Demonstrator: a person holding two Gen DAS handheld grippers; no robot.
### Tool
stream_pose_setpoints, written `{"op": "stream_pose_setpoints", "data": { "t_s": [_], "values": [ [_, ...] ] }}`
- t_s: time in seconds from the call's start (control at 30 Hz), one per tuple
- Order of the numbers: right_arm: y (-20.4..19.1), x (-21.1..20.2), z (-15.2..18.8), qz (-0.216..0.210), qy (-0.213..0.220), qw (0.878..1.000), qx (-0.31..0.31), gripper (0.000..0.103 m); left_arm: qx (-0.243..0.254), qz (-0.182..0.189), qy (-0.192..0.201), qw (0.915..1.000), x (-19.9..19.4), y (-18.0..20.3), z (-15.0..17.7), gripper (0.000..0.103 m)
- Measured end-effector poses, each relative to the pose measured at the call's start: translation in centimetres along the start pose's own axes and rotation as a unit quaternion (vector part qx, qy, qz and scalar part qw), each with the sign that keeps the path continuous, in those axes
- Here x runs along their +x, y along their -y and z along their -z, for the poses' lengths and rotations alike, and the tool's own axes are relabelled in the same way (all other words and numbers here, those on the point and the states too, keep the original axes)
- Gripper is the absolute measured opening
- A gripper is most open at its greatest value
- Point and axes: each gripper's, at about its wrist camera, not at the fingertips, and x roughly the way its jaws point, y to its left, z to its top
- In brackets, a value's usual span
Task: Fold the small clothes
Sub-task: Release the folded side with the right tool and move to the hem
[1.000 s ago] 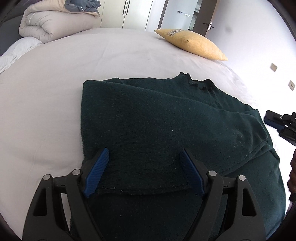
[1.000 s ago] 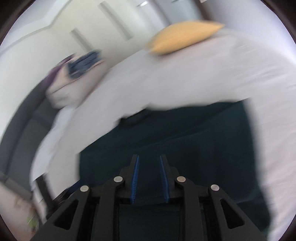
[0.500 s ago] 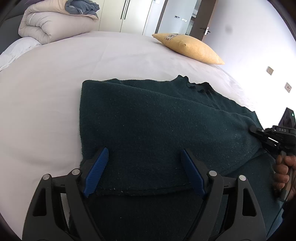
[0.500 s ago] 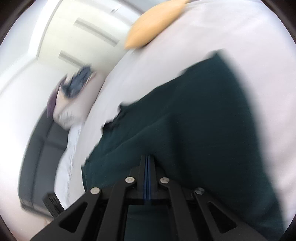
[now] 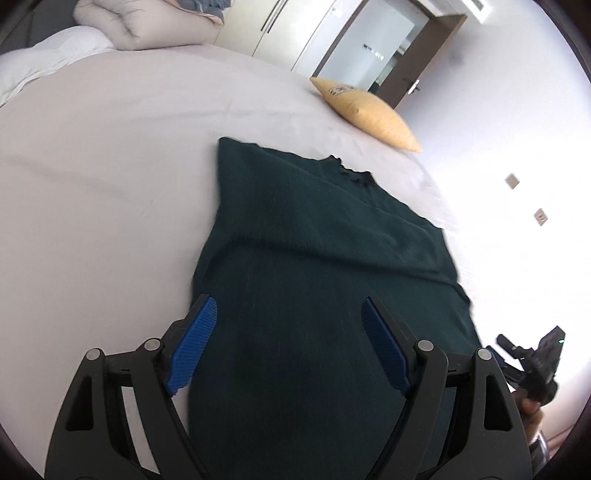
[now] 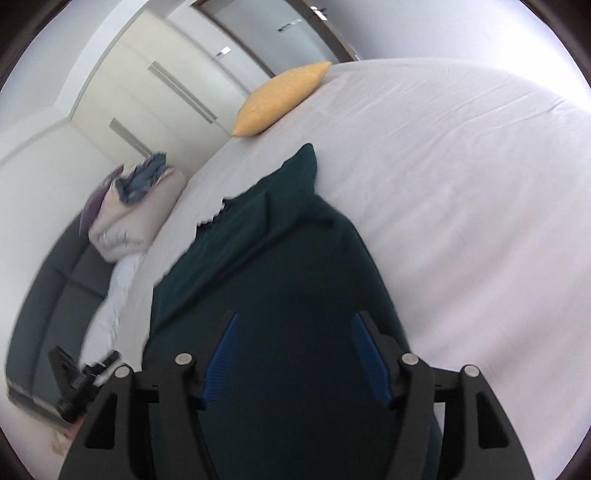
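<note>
Dark green sweater (image 5: 325,258) lay partly folded on a white bed (image 5: 110,177), both tools empty above it.

Left tool (image 5: 288,343) was wide open; right tool (image 6: 295,354) was opening, gripping nothing, likely just releasing a fold. Yellow pillow (image 5: 369,114) sat at one o'clock.

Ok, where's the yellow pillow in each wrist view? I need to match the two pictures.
Left wrist view: the yellow pillow lies upper centre-right, on the bed's far edge beyond the sweater's collar.
Right wrist view: the yellow pillow sits upper centre, again at the bed's far edge, up and left of the sweater.
Shared landmark: the rolled beige duvet, top left in the first, mid-left in the second.
</note>
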Motion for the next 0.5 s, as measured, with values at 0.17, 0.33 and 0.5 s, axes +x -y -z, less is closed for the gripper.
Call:
{"op": "stream_pose_setpoints", "data": {
  "t_s": [0.17,0.33,0.5],
  "values": [
    [0.7,-4.9,2.9,0.026,0.004,0.999,-0.047,0.08,0.024,0.014,-0.021,0.9994,-4.5,0.6,5.9,0.084],
    [1.9,-7.7,4.7,0.049,0.007,0.997,-0.061,0.081,0.001,0.02,-0.054,0.9984,-7.0,-1.2,10.8,0.084],
    [3.8,-8.9,5.9,0.053,0.006,0.998,-0.037,0.081,-0.035,0.028,-0.093,0.9946,-8.1,-3.4,13.7,0.084]
  ]
}}
